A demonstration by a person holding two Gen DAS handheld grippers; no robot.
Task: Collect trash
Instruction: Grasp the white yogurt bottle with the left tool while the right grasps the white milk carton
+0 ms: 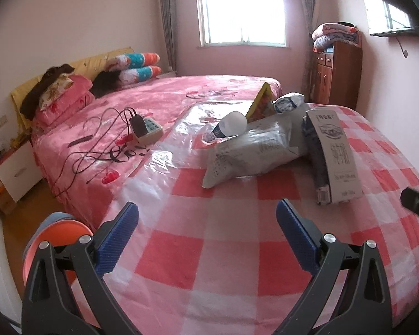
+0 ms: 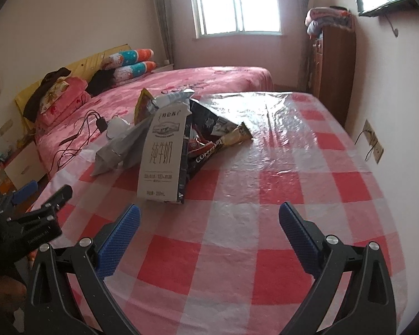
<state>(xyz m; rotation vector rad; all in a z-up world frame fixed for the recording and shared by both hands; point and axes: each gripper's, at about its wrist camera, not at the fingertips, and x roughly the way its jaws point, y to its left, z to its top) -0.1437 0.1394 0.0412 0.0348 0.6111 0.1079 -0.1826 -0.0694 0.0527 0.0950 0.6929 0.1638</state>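
Observation:
A pile of trash lies on the red-and-white checked table (image 1: 226, 251) (image 2: 293, 184). It holds a white milk carton (image 1: 335, 153) (image 2: 164, 153), a grey plastic bag (image 1: 254, 150) (image 2: 123, 148), a white bottle (image 1: 229, 127), a crumpled white-blue wrapper (image 1: 289, 102), a yellow packet (image 1: 262, 100) and a dark coffee wrapper (image 2: 209, 142). My left gripper (image 1: 208, 215) is open and empty, short of the grey bag. My right gripper (image 2: 209, 217) is open and empty, just short of the carton's base. The right gripper's edge shows in the left view (image 1: 417, 201).
An orange bin (image 1: 56, 240) stands on the floor left of the table. A pink bed (image 1: 153, 97) lies behind, with a power strip and cables (image 1: 142, 131). A wooden cabinet (image 1: 335, 72) stands at the right wall.

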